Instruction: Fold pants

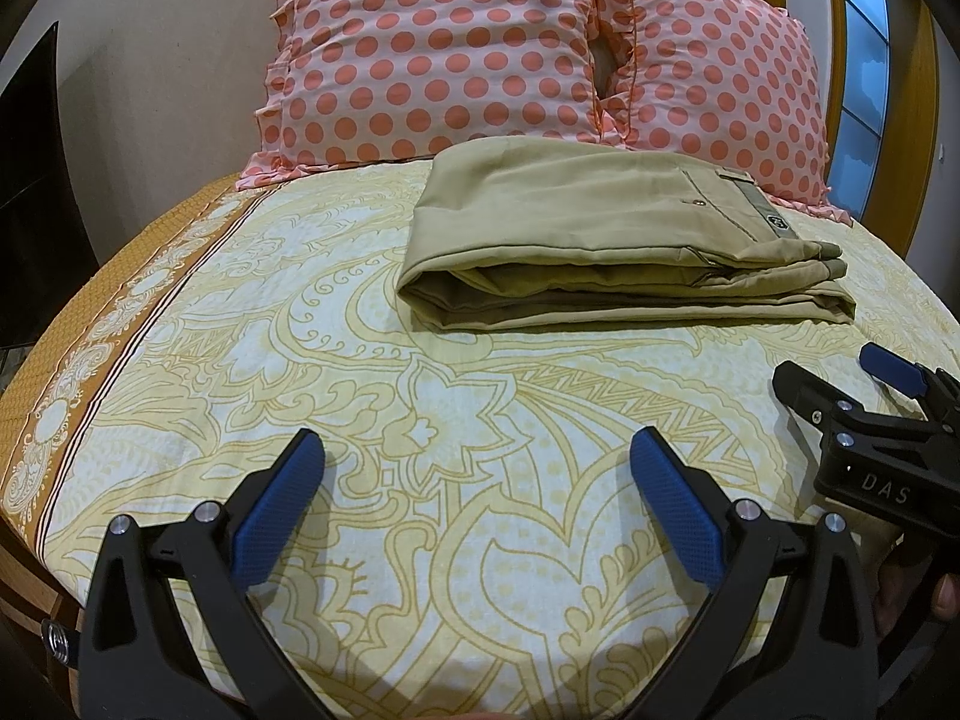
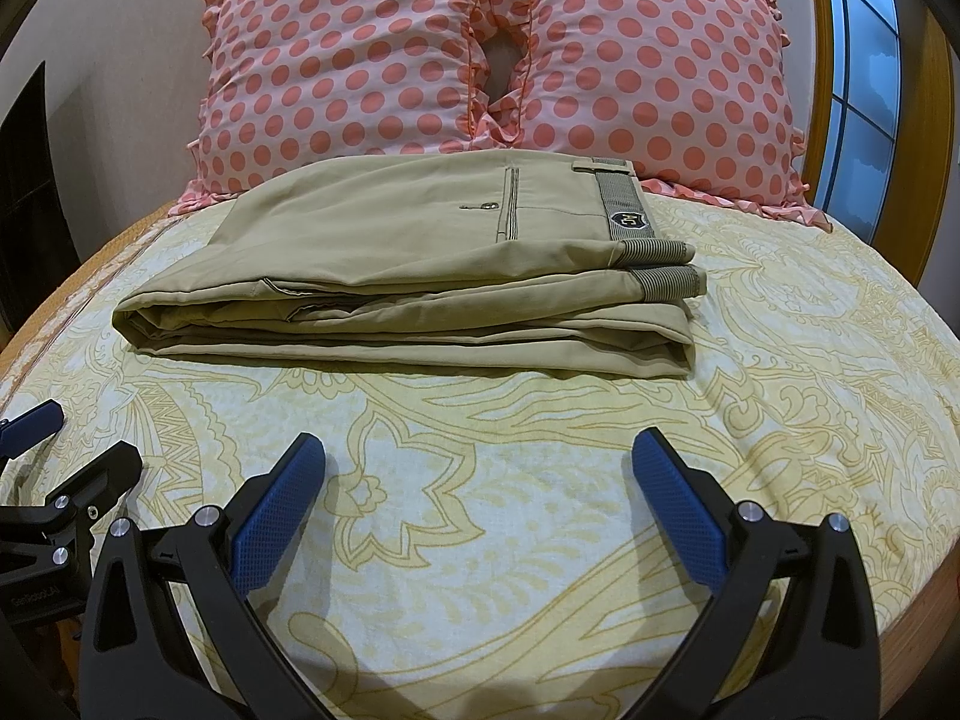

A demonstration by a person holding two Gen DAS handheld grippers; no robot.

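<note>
Seen first from the left wrist view, the left gripper (image 1: 477,498) hovers low over the bed (image 1: 198,372) with its blue-padded fingers (image 1: 678,516) spread wide and nothing between them. Well ahead of the fingertips and a little to their right, the khaki pants (image 1: 600,240) lie folded into a flat stack on the yellow patterned sheet, the rounded fold toward the left and the waistband toward the right. Just behind the pants, two pink polka-dot pillows (image 1: 432,54) lean upright side by side. Off to the right of the fingers, the right gripper (image 1: 840,384) shows at the frame's edge, apart from the pants. From the right wrist view, the right gripper (image 2: 480,498) likewise hangs above the sheet, its fingers (image 2: 276,516) wide apart and holding nothing. Straight ahead of the fingertips, well apart from them, the pants (image 2: 390,276) rest in the same folded stack, striped waistband lining and a small badge showing at the right end, a back pocket with a button on top. Beyond them stand the pillows (image 2: 648,60). Left of the fingers, part of the left gripper (image 2: 54,456) is visible, clear of the cloth.
</note>
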